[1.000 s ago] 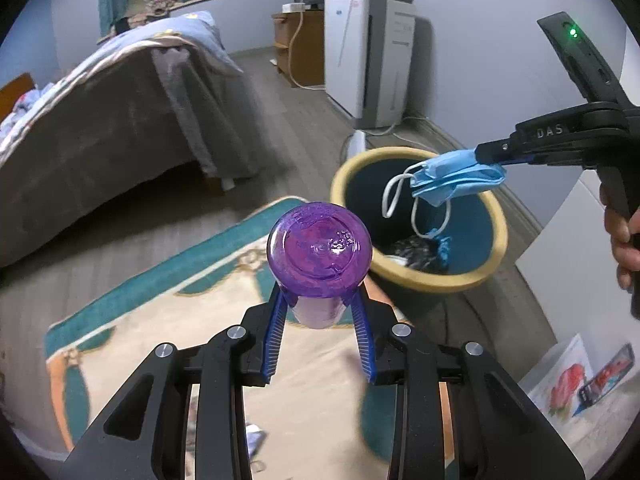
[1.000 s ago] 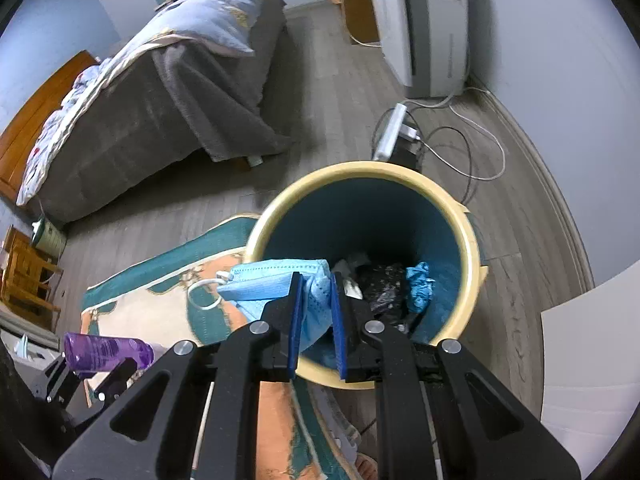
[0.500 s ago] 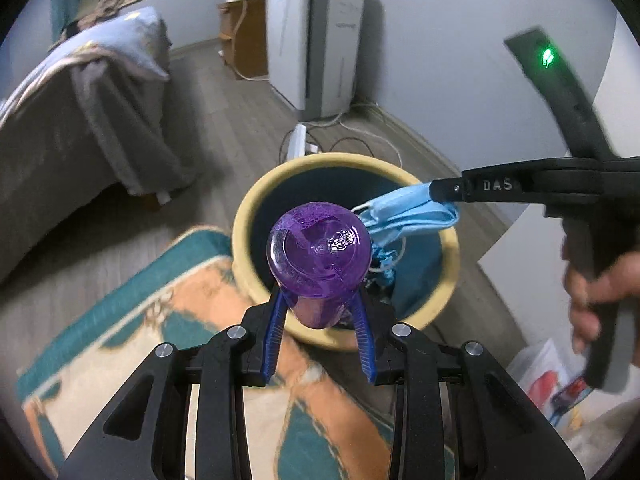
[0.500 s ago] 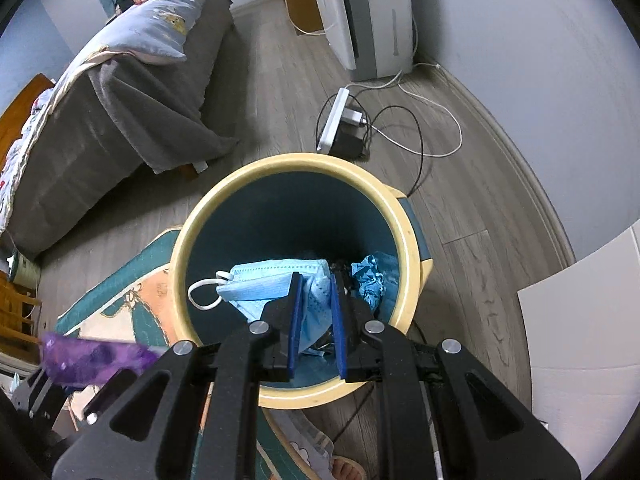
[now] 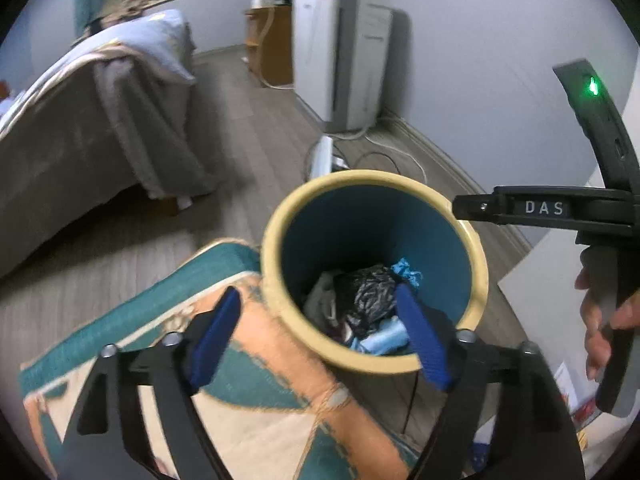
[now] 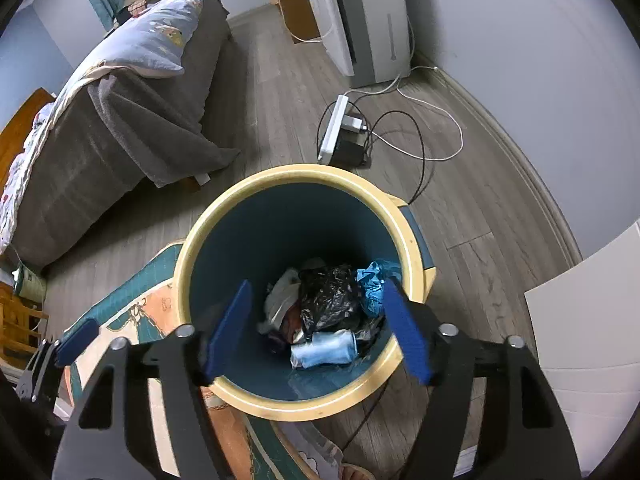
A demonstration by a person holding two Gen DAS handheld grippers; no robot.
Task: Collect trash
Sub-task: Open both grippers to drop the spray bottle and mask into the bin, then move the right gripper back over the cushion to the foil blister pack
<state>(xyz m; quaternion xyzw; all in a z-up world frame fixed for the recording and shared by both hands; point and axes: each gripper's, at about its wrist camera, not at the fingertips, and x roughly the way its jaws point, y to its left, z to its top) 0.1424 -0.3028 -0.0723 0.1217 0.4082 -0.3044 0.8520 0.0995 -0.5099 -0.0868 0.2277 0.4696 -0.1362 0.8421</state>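
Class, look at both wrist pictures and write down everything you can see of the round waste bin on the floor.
The waste bin is a round, upright tub with a pale yellow rim, a dark teal inner wall and no lid. It looks like smooth plastic. It stands on the grey wood floor, beside the patterned rug. At the bottom lie a crumpled black bag, a light blue face mask, blue wrapping and pale scraps.

One bin (image 6: 404,216), one face mask (image 6: 324,349), one black bag (image 6: 326,292), two claws

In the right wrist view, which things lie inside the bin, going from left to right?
Inside the yellow-rimmed teal bin: pale crumpled cloth → black crumpled plastic bag → bright blue crumpled wrapper.
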